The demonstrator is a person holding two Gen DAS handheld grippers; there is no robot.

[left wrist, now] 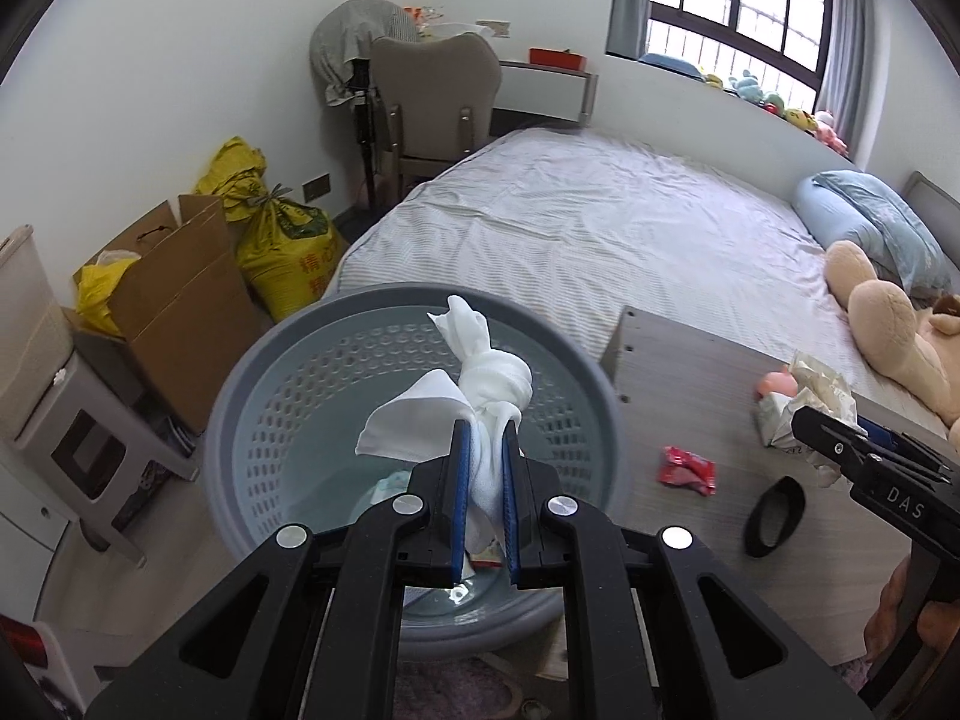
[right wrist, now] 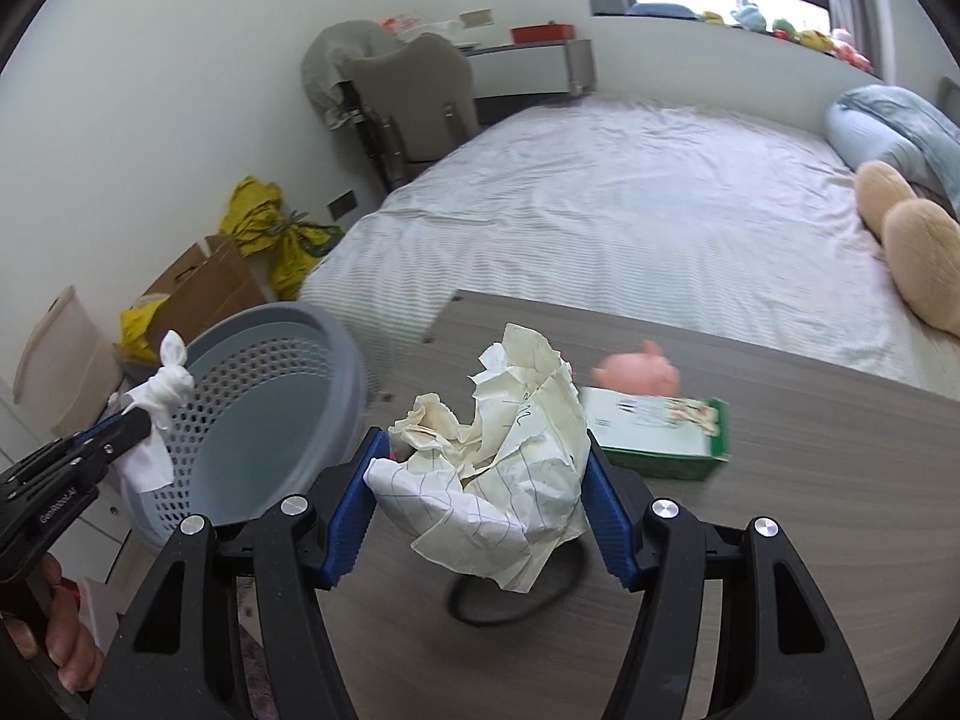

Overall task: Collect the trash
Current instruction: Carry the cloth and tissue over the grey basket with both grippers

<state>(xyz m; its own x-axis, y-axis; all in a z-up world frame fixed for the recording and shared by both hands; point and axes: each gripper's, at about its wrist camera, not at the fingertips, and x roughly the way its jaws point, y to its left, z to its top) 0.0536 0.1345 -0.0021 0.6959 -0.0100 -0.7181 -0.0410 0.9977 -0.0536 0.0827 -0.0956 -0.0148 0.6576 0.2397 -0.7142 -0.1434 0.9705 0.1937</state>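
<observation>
My left gripper is shut on a knotted white tissue and holds it over the open grey perforated bin. The bin holds a few scraps at its bottom. In the right wrist view that tissue hangs over the bin. My right gripper is shut on a wad of crumpled lined paper above the grey wooden table. A red wrapper lies on the table.
A black ring lies on the table. A green and white box and a pink toy sit behind the paper. The bed is beyond. A cardboard box and yellow sacks stand at left.
</observation>
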